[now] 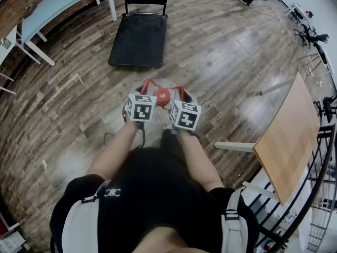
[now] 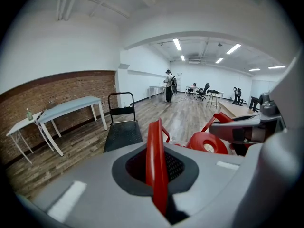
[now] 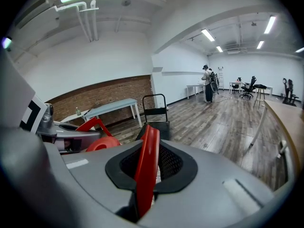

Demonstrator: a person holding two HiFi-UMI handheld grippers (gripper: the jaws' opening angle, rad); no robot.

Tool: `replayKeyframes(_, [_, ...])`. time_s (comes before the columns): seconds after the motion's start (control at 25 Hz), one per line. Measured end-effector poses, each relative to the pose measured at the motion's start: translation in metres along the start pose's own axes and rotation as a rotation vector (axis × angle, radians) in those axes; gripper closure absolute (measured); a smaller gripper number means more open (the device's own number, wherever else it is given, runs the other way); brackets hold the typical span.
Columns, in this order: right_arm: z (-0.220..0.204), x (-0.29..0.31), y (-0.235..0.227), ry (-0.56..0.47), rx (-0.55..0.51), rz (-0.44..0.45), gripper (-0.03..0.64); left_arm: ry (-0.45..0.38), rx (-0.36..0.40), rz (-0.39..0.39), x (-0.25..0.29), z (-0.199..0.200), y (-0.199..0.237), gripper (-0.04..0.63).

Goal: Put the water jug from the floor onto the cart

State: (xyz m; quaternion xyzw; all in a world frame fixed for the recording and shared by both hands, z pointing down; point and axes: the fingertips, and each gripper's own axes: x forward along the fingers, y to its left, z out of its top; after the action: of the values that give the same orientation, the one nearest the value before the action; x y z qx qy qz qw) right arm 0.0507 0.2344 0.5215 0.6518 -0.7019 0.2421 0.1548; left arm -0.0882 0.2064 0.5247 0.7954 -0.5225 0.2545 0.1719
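Directly ahead of the person's legs, between the two grippers: water jug (image 1: 162,95), red cap (image 2: 205,142) up, clear body mostly hidden under the marker cubes (image 1: 141,107). Cannot tell whether resting on the wooden floor (image 1: 226,51) or lifted off it. Two red handle loops arching up beside the cap, one on each side.

Clamped on the left loop (image 2: 155,151): left gripper (image 2: 156,184), jaws squeezed together on the thin red strap. Clamped likewise on the right loop (image 3: 147,156): right gripper (image 3: 142,194), jaws held slightly apart by the strap between them. Both pointing forward and down, close beside each other.

Farther ahead, well apart from the jug: black flat cart (image 1: 138,41), push handle upright at its far end. Left of that, a light blue table (image 1: 58,1) along a brick wall (image 2: 57,87). Off to the right, a wooden table (image 1: 292,136). Far down the room, a standing person (image 2: 168,85).
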Motion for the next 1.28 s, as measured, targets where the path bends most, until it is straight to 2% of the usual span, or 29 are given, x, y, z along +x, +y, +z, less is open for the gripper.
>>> replayKeyframes(0.2, [0.006,0.029,-0.006,0.025,-0.014,0.03,0.566,0.028,-0.018,0.021,0.024,0.002,0.007,0.595])
replayKeyframes(0.52, [0.034,0.086,-0.024,0.055,-0.024,0.067,0.566,0.056,-0.03,0.042,0.077,0.027,0.016,0.595])
replayKeyframes(0.76, [0.067,0.128,-0.033,0.059,-0.032,0.102,0.566,0.066,-0.022,0.072,0.114,0.06,0.028,0.595])
replayKeyframes(1.28, [0.139,0.21,-0.068,0.061,-0.096,0.215,0.566,0.044,-0.099,0.164,0.183,0.125,0.033,0.595])
